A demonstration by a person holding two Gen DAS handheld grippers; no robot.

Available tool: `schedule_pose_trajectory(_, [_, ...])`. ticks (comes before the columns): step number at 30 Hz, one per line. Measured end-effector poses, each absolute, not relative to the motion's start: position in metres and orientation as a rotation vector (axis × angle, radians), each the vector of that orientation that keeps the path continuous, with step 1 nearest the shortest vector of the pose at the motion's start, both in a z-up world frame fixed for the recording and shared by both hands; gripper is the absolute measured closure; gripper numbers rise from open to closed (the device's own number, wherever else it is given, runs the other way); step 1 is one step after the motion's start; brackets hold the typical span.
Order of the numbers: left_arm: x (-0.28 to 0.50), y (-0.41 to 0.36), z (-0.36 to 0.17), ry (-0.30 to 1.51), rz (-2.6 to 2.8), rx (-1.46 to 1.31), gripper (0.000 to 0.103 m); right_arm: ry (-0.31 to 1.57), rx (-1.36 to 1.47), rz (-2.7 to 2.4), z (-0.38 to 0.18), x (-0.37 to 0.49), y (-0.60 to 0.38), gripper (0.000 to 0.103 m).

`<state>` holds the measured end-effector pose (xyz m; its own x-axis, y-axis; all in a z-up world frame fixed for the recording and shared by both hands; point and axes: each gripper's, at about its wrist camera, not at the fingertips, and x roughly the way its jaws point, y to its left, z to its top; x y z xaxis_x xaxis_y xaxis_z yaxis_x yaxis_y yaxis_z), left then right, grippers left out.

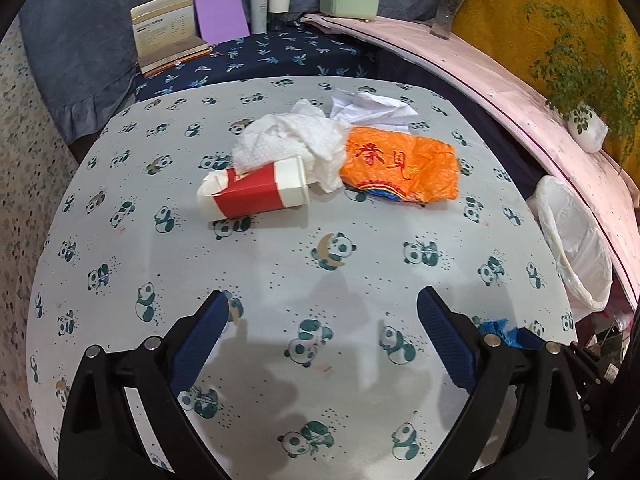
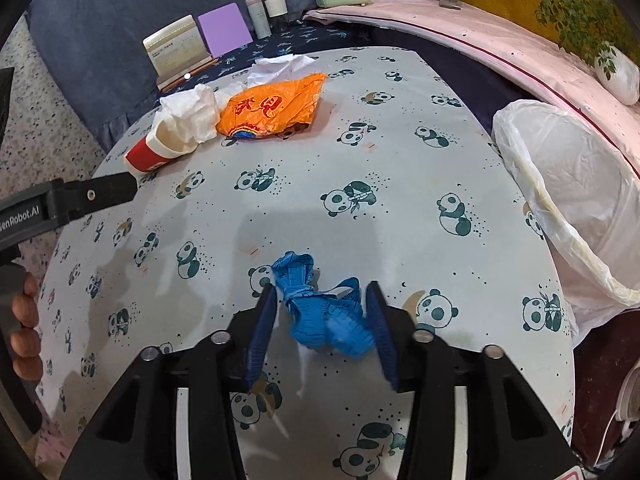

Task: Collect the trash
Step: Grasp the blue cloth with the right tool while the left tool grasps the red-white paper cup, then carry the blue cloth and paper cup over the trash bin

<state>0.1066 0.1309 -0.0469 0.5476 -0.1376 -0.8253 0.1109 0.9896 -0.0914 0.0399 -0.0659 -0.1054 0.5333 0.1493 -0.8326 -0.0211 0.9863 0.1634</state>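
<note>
A crushed red and white paper cup (image 1: 254, 194) lies on its side on the panda tablecloth, with white tissue (image 1: 292, 140), an orange plastic bag (image 1: 400, 164) and crumpled white paper (image 1: 372, 110) behind it. My left gripper (image 1: 322, 308) is open and empty, well short of the cup. My right gripper (image 2: 320, 292) is closed around a crumpled blue wrapper (image 2: 324, 316) near the table's front; its fingers (image 2: 264, 320) sit on both sides of it. The pile also shows in the right wrist view: cup (image 2: 156, 152), orange bag (image 2: 272, 106).
A bin lined with a white plastic bag (image 2: 568, 184) stands off the table's right edge. Books (image 1: 168, 30), bottles (image 1: 268, 4) and a green box (image 1: 348, 2) stand on a dark cloth behind. A pink ledge (image 1: 500, 92) with plants runs along the right.
</note>
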Motion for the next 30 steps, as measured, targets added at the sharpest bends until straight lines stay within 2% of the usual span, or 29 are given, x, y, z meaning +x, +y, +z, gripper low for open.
schedule_pose_trajectory(4, [0.116,0.144,-0.047,0.976,-0.116,-0.047,0.012,0.984,0.129,0.119,-0.098,0.041,-0.058,0.076])
schedule_pose_trajectory(23, [0.192,0.167,-0.064,0.999,-0.07,-0.081,0.009,0.9,0.169,0.181,-0.051,0.082,-0.035,0.077])
schedule_pose_trajectory(25, [0.195,0.168,-0.066,1.002,-0.076,-0.084,0.01,0.901,0.168,0.181,-0.051,0.086,-0.034,0.077])
schedule_pose_trajectory(27, [0.196,0.168,-0.068,1.008,-0.093,-0.088,0.02,0.904,0.168,0.182,-0.051,0.088,-0.033,0.077])
schedule_pose_trajectory(30, [0.193,0.168,-0.066,1.005,-0.106,-0.084,0.02,0.907,0.167,0.185,-0.052,0.091,-0.032,0.077])
